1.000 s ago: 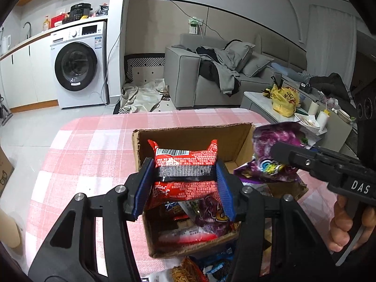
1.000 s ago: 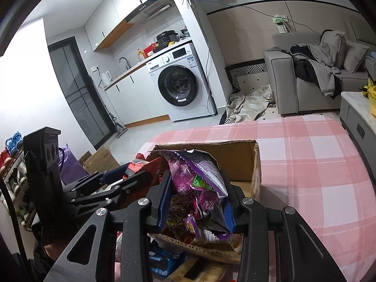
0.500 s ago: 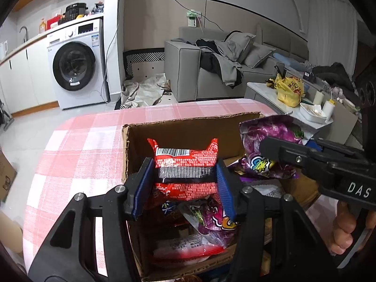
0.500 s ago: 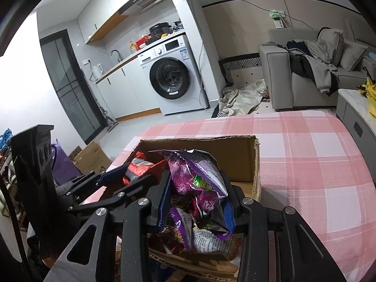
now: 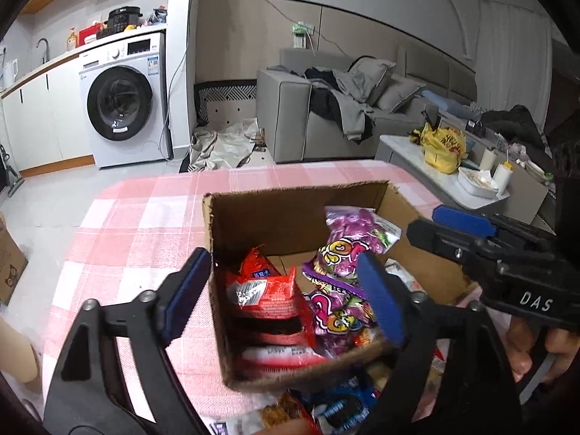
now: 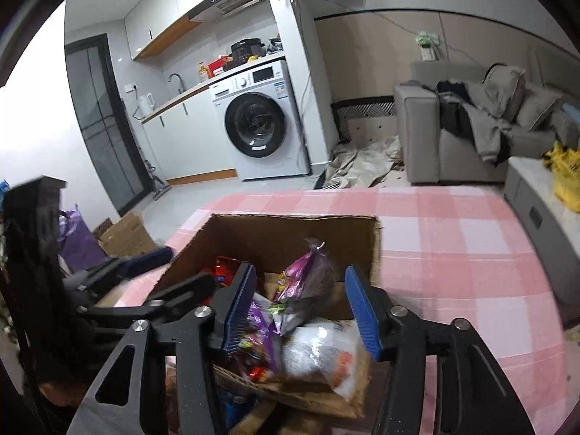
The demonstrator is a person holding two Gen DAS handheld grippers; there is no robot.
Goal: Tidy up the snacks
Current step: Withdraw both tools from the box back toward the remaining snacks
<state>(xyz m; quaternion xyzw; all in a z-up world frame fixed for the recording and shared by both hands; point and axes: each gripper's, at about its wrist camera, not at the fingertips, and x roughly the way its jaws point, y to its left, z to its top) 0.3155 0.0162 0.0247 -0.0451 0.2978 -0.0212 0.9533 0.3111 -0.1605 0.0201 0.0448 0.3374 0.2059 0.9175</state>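
An open cardboard box [image 5: 290, 214] stands on the pink checked tablecloth [image 5: 137, 239]. A red snack packet [image 5: 264, 290] and a purple candy bag [image 5: 348, 250] lie inside it among other packets. My left gripper [image 5: 282, 297] is open and empty just above the box's near left part. My right gripper [image 6: 302, 311] is open and empty above the purple bag [image 6: 308, 282] in the box [image 6: 290, 232]. It also shows in the left wrist view [image 5: 467, 232] at the box's right side.
Loose snack packets, one blue [image 5: 340, 406], lie on the table in front of the box. A white packet [image 6: 322, 348] sits at the box's near corner. Beyond the table are a washing machine [image 5: 123, 105], a grey sofa [image 5: 326, 116] and a low table [image 5: 453, 166].
Both grippers have opened. The red packet dropped from the left gripper into the box, and the purple bag dropped from the right gripper into the box.
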